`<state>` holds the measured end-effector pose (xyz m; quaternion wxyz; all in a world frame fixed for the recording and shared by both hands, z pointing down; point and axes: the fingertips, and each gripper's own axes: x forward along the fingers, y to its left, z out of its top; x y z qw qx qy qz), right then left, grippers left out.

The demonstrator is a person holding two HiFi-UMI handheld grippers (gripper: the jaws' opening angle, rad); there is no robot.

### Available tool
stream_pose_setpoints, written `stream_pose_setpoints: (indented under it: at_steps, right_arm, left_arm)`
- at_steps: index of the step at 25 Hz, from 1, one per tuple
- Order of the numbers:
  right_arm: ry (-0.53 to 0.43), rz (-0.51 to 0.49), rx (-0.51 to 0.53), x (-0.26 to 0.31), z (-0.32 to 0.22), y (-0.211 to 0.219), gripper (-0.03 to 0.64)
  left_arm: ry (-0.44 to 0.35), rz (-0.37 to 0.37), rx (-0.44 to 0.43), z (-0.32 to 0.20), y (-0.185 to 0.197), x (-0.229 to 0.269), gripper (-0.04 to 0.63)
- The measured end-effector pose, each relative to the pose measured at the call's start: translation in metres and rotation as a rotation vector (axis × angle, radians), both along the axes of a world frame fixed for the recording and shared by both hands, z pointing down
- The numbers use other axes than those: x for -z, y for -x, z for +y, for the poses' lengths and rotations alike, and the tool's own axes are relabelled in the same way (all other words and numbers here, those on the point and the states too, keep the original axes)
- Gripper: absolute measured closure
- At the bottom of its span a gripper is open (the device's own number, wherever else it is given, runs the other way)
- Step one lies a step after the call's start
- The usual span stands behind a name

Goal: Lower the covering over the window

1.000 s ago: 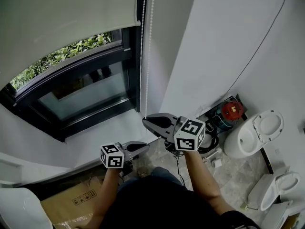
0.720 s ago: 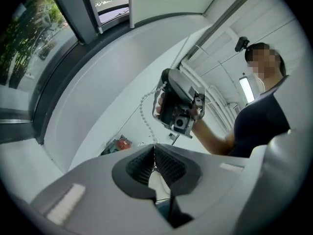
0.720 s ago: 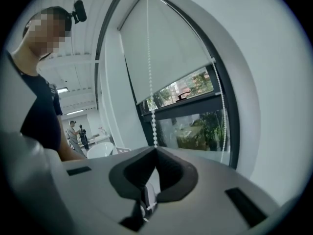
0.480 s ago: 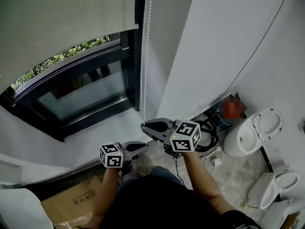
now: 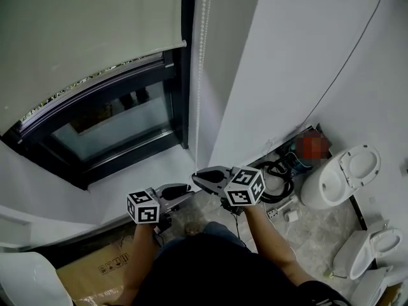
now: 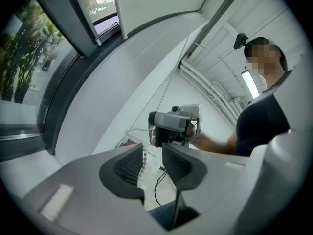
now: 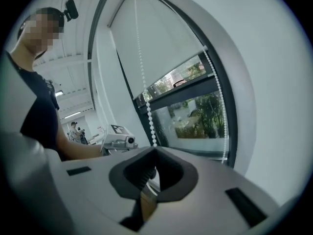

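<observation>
The right gripper (image 5: 196, 178) was clamped shut on the chain (image 5: 202, 75), which ran straight up from its jaws. The left gripper (image 5: 185, 187) sat just beside it and slightly lower. Its jaws had just been opening, and a strand of chain hung between the pads, apparently pressed by neither. High above both grippers the blind (image 5: 83, 18) covered the upper part of the window (image 5: 111, 129). The glass under the blind's hem was bare, so the lowering looked partly done.

The step in hand read as a hand-over-hand pull. To do it well, the right gripper would draw straight down along the chain's own line, not toward the person, so the beads feed cleanly. The freed left gripper would reach above the right one and close squarely on the same strand before the right lets go. Whether the strand between the left jaws was that same side of the loop could not be told from these views, and it would need checking first.
</observation>
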<state>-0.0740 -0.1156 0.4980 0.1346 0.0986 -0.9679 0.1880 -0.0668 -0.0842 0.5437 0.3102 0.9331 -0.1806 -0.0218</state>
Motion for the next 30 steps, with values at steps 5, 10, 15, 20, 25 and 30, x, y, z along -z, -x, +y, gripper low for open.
stream_pose_setpoints:
  at_steps: [5, 10, 15, 20, 25, 30]
  right_arm:
    - [0.001, 0.001, 0.001, -0.001, 0.000, 0.000, 0.603]
    - [0.000, -0.004, 0.007, -0.002, 0.000, 0.001, 0.604]
    - [0.000, -0.010, 0.010, -0.002, 0.001, 0.001, 0.604]
    - [0.001, -0.017, 0.013, -0.002, 0.002, 0.001, 0.604]
    - [0.003, -0.026, 0.011, -0.001, 0.004, -0.001, 0.604]
    - [0.005, -0.027, 0.003, -0.002, 0.002, -0.005, 0.603]
  left_arm:
    - [-0.101, 0.025, 0.041, -0.009, 0.013, 0.043, 0.476]
    - [-0.230, 0.015, 0.040, -0.016, 0.017, 0.097, 0.476]
    - [-0.355, -0.149, -0.008, -0.018, 0.010, 0.125, 0.460]
    - [-0.399, -0.304, 0.019, -0.028, 0.008, 0.126, 0.449]
    - [-0.407, -0.316, 0.094, -0.037, 0.013, 0.130, 0.396]
    - [-0.458, -0.179, 0.259, -0.049, 0.032, 0.170, 0.379]
